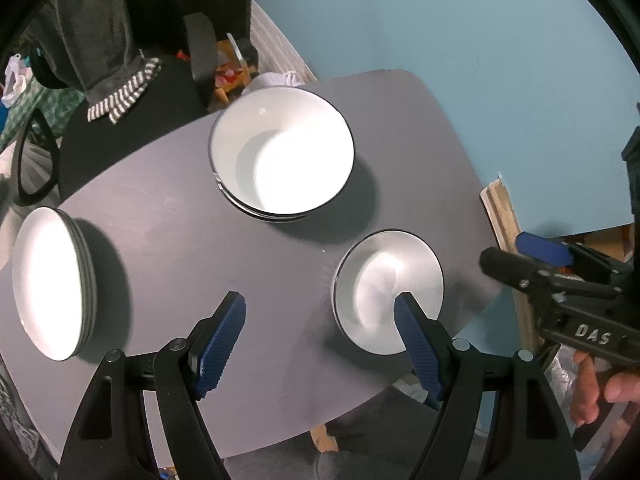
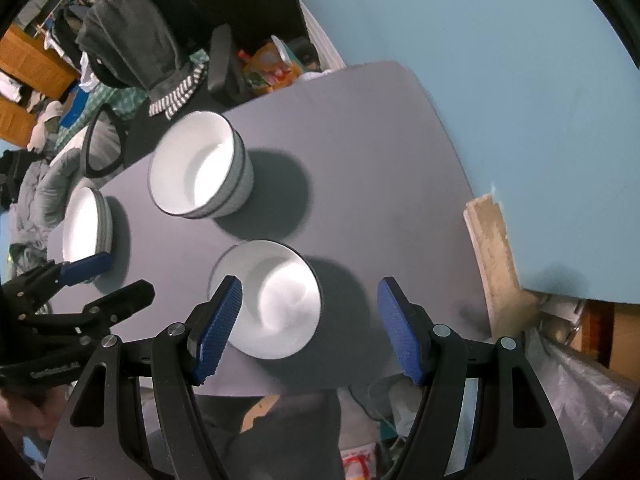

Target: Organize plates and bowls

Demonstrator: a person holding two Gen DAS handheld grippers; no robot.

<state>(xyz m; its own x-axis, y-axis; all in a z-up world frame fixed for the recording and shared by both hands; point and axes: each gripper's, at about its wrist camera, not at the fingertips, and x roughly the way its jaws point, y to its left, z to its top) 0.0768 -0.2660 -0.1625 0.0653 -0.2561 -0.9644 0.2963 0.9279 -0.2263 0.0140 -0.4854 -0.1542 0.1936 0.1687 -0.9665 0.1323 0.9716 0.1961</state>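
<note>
Bowls and plates, white with dark rims, three lots on a grey table (image 1: pixel 168 240).

- Lot 1: single small bowl (image 2: pixel 272 300), alone near the table's 5 o'clock corner in the left wrist view; sits just ahead of the right tongs (image 2: pixel 308 320), off-centre toward their left finger.
- Lot 2: stack of deeper bowls (image 1: pixel 282 152), nested, at 12 o'clock from the small bowl, apart from it.
- Lot 3: stack of plates (image 1: pixel 52 280), at the table's 9 o'clock edge, well apart from the rest.
- Left tongs (image 1: pixel 320 316): spread wide, empty, pointing steeply down over bare table between plates and small bowl; right finger overlaps the small bowl's near rim in the picture, contact not clear.
- Right tongs: spread, empty, also pointing steeply down.

Hazards, as judged:
- Small bowl lies close to the table edge; a finger landing on its rim instead of straddling the wall could tip or skid it off.
- Both tongs crowd the same bowl; they could knock each other or pinch from opposing sides.
- Glazed wall is smooth; a shallow pinch may slip on lifting.
- Nesting it off-centre could rock the bowl stack.
</note>
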